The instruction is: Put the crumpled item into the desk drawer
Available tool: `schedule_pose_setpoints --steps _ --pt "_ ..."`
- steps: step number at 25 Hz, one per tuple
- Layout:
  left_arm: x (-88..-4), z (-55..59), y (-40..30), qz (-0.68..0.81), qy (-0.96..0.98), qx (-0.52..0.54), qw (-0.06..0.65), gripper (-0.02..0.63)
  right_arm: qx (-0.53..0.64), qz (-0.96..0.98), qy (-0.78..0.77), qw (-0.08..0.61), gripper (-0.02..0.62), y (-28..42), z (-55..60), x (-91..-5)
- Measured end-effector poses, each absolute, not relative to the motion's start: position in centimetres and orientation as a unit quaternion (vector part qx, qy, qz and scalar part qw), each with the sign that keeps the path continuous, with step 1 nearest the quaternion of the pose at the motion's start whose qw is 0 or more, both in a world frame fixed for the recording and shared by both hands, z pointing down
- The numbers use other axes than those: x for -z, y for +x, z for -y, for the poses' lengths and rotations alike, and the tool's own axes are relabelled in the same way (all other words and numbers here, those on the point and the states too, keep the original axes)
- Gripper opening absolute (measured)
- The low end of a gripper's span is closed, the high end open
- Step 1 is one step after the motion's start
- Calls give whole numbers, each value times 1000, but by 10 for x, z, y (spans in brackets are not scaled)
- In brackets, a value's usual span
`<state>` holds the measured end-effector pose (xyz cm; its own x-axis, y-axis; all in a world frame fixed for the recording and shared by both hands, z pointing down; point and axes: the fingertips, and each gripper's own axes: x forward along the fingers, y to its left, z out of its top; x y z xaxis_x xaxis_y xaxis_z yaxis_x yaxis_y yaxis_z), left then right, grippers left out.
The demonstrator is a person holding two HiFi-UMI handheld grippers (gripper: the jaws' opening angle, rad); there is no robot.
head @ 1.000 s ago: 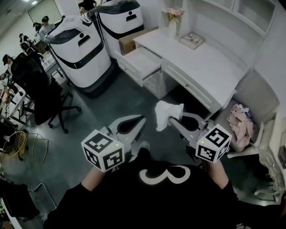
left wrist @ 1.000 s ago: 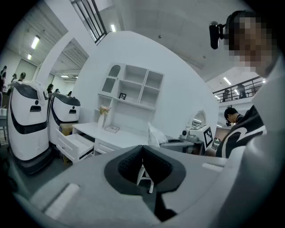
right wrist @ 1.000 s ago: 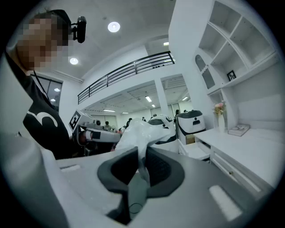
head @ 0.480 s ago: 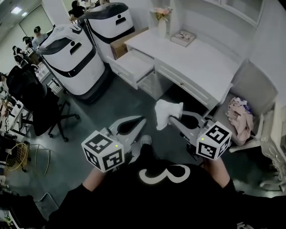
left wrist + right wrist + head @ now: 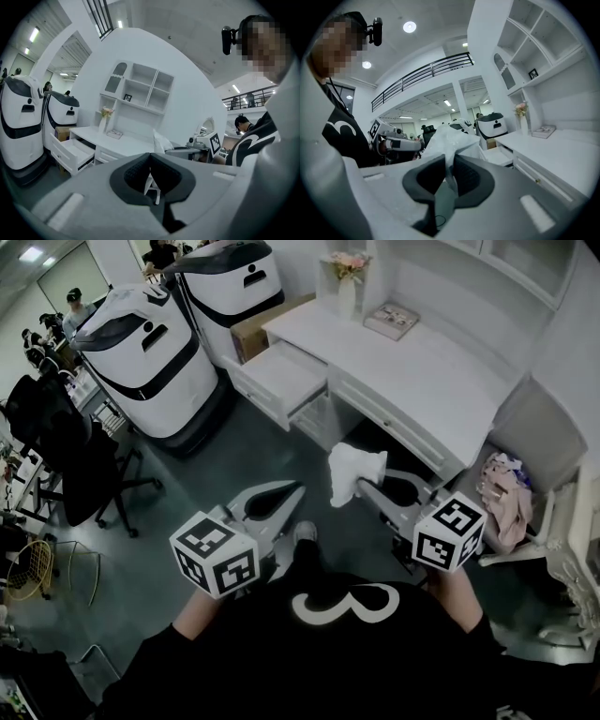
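Big picture first: the white counter (image 5: 422, 362) fills the head view from 12 to 2 o'clock, with two bulky white machines (image 5: 141, 343) parked at 10 o'clock. Sticking out of the counter's left end is the open drawer (image 5: 286, 367), and it looks bare inside. That's the target!

Down in front, the right hand-held gripper (image 5: 361, 487) is clamped on the crumpled item (image 5: 352, 470), a thin white wad carried in mid-air, well short of the drawer. The drawer lies at about 11 o'clock from the wad. The left hand-held gripper (image 5: 298, 491) hovers just beside it at 9 o'clock, jaws pressed together, carrying nothing.

How to play it from here? I'd say travel up and left, get the wad clear over the drawer's front panel, lower it inside, and only then let go. It looks light and floppy, so a release from high up might let it drift or snag on the rim. The drawer is already out, so the left tool seems to have no job.

The head view alone gives the whole route. The right gripper view alone proves the pinch: pads biting the wad's lower fold, the bulk billowing above. Only the left gripper view confirms those jaws are bare, and it shows the arched shelf unit (image 5: 140, 89) over the counter.
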<state>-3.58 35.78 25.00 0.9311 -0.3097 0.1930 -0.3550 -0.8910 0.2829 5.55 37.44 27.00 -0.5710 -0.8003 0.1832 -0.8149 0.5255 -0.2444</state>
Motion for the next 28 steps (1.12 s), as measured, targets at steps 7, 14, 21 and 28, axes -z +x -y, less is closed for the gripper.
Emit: schedule_pose_setpoints --steps 7,14,21,28 --pt "-266 -287 -32 174 965 -72 183 11 -172 869 462 36 46 61 -305 -285" --pt "-285 -187 -20 172 957 -88 215 11 -202 862 463 46 46 71 -207 -301" --pt "-298 -84 -7 168 952 -102 234 11 -228 855 463 58 47 79 -109 -314" --pt "-320 -1 -6 171 945 -114 254 11 -249 846 466 74 48 79 -29 -332"
